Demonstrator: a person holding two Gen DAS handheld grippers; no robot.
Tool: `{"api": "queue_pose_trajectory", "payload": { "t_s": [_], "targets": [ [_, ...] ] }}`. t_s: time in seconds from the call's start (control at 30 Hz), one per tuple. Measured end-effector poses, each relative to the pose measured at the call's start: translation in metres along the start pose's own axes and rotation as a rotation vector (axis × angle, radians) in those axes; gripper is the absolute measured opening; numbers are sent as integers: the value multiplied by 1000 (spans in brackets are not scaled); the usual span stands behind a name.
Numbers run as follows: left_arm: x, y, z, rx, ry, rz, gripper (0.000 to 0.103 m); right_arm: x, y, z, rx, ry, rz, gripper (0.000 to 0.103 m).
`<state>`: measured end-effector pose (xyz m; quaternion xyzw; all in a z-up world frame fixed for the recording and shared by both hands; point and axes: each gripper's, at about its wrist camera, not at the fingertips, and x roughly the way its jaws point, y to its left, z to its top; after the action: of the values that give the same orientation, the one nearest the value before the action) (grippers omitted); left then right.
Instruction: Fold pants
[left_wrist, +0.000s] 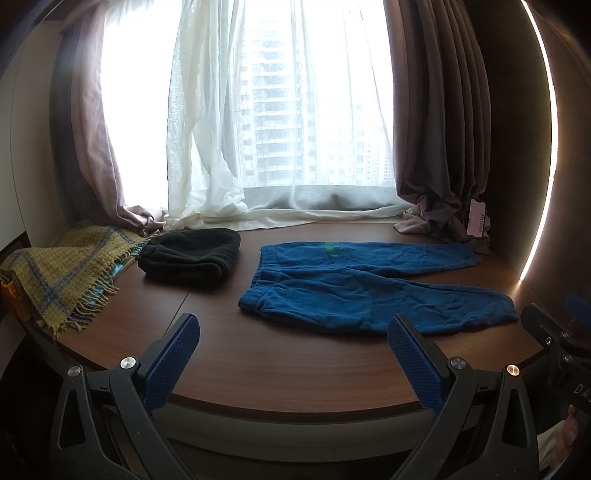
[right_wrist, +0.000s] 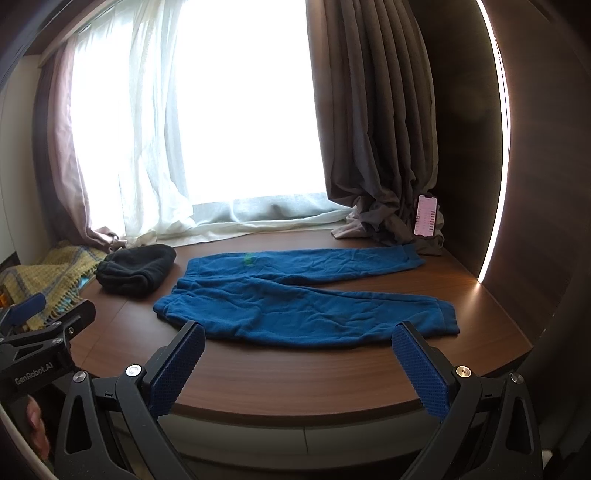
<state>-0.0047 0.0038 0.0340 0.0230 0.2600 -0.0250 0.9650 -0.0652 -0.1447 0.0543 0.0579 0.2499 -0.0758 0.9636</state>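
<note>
- The sill (right_wrist: 332, 376) is a broad wooden ledge under the window; it runs ahead of and beneath both pairs of fingers, and its near edge lies just below them.
- The curtains (right_wrist: 373, 122) hang at the far back, well beyond the fingers, with their hems bunched on the wood.
- The pants (right_wrist: 295, 306) lie flat on the sill just ahead of the right gripper (right_wrist: 299, 365), waistband toward its left finger, both legs running off to the right past its right finger. From the left gripper (left_wrist: 293, 362) they sit ahead and to the right. They are blue fleece, creased, and the legs splay apart.
- Judged by the nap and wrinkles, the cloth is soft, light and limp. It should drape and sag from any pinch, and grip well rather than slip. Nothing about it looks fragile.
- Likely best holds are the thicker edges: the waistband corner for the left gripper, the near cuff for the right, so one leg can be carried onto the other.
- Both grippers have their fingers spread wide, holding nothing and clear of the cloth.
- The blanket (left_wrist: 62, 269) lies far left of the left fingers.
- The hat (left_wrist: 192, 254), black, sits ahead-left, near the waistband but apart from it.
- The phone (right_wrist: 426, 216) leans beyond the far cuff.
</note>
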Motion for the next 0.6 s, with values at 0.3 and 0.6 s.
{"api": "queue_pose_trajectory", "payload": {
  "t_s": [0.3, 0.6],
  "targets": [
    [0, 2, -2, -4, 1, 4, 103, 0, 0, 0, -1, 1, 1, 103],
    [5, 4, -5, -6, 10, 25, 103, 8, -1, 1, -10, 3, 11, 103]
  ]
}}
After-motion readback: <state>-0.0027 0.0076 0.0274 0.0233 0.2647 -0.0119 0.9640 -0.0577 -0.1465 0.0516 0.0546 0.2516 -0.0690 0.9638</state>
